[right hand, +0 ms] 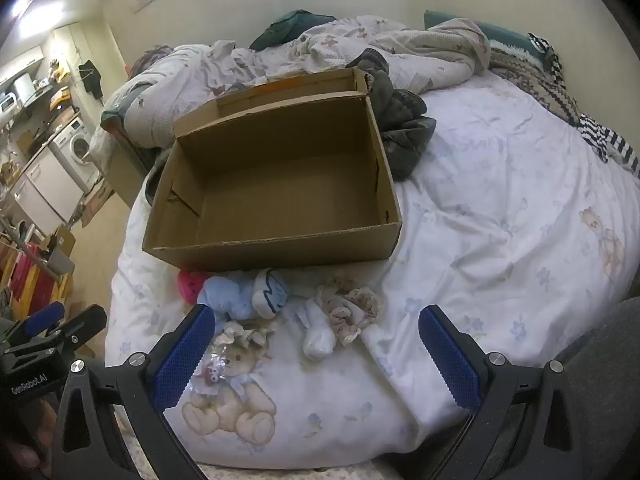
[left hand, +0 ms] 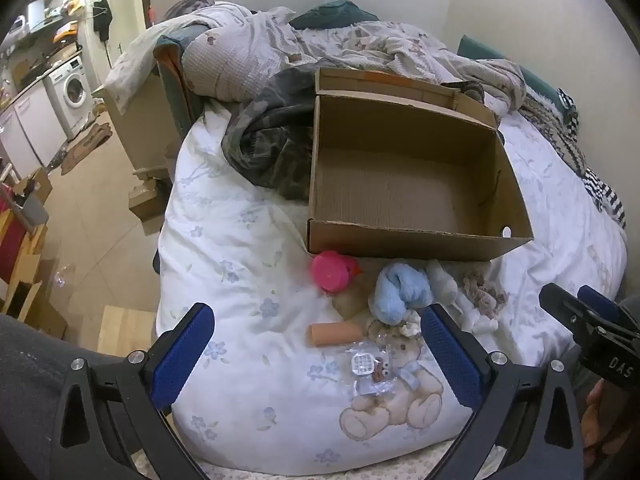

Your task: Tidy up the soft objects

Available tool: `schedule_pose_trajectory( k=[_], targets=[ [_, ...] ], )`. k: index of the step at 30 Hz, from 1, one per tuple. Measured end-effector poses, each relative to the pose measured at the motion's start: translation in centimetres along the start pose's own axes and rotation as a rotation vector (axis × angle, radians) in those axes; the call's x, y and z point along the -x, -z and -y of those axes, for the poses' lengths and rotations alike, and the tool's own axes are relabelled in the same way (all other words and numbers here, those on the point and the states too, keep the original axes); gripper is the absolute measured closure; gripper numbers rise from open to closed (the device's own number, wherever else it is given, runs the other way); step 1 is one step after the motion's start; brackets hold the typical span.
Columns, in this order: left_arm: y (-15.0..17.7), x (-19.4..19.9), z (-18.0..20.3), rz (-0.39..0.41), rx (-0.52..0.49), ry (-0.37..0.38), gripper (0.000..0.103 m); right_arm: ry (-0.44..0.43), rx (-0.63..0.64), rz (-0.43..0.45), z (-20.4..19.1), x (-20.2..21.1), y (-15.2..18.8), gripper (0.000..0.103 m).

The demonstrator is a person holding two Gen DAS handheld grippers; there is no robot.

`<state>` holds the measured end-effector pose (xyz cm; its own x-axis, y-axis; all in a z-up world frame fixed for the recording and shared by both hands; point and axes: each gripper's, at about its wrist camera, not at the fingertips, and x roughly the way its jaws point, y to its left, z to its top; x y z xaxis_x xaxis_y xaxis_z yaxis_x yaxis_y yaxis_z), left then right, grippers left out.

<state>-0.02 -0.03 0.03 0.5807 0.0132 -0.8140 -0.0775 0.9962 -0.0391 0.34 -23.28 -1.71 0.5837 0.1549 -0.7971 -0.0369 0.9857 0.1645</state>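
An empty open cardboard box (left hand: 404, 200) (right hand: 280, 196) sits on the bed. In front of it lie a pink toy (left hand: 332, 270) (right hand: 190, 284), a light blue plush (left hand: 402, 294) (right hand: 236, 292), a white soft toy (left hand: 442, 280) (right hand: 316, 336), a beige frilly scrunchie (left hand: 486, 290) (right hand: 352, 308), a tan tube (left hand: 334, 334) and a clear packet of small items (left hand: 370, 368). My left gripper (left hand: 316, 356) is open and empty just short of the tube and packet. My right gripper (right hand: 316, 360) is open and empty, near the white toy.
The bed has a white floral duvet with a printed teddy bear (left hand: 396, 396) (right hand: 232, 396). A camouflage garment (left hand: 268, 140) (right hand: 404, 120) and rumpled bedding (left hand: 320, 48) lie behind the box. Floor, washing machine (left hand: 74, 88) and clutter are to the left.
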Motion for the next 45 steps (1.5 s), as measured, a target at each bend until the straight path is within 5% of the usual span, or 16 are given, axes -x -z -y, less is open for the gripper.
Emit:
schedule_pose_trajectory(
  k=[45],
  targets=[
    [0.08, -0.11, -0.38, -0.002, 0.02, -0.004, 0.0, -0.003, 0.0, 0.0, -0.16, -0.01, 0.12, 0.0]
  ],
)
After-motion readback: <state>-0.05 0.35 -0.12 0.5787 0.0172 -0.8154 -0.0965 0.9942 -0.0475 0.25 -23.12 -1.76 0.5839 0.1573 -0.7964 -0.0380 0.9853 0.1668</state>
